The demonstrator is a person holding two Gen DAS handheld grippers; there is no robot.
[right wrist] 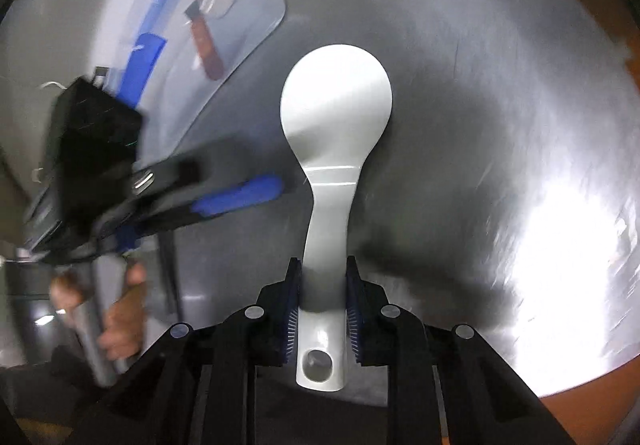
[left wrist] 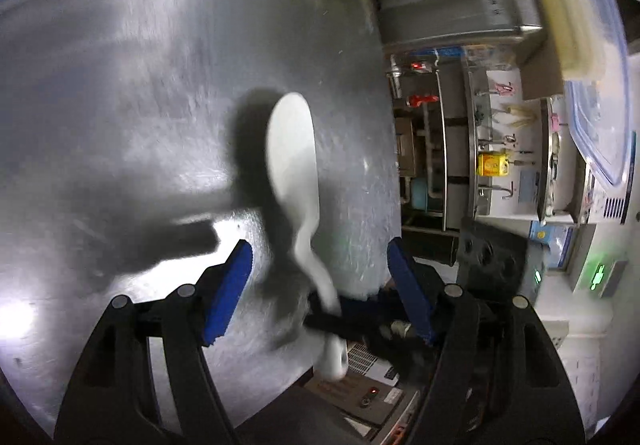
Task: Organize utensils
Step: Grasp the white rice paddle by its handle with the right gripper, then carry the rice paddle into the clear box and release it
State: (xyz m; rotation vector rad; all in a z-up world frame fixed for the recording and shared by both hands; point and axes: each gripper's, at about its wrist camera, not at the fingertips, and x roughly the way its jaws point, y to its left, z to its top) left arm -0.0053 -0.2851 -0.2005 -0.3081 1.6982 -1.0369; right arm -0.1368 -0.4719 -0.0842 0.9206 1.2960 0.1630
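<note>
Over on the left, the left gripper (left wrist: 320,269) hangs above the steel table (left wrist: 120,125) with its blue-padded jaws spread wide and nothing between the pads. From the right wrist view it shows as a blurred black shape, its blue pad reaching toward the spoon's neck. In the middle, the white rice spoon (right wrist: 334,133) is held off the table, bowl pointing away. The right gripper (right wrist: 323,309) has its jaws pinched tight on the handle, just above the hanging hole. A clear plastic container (right wrist: 224,17) with blue clips sits far left on the table.
</note>
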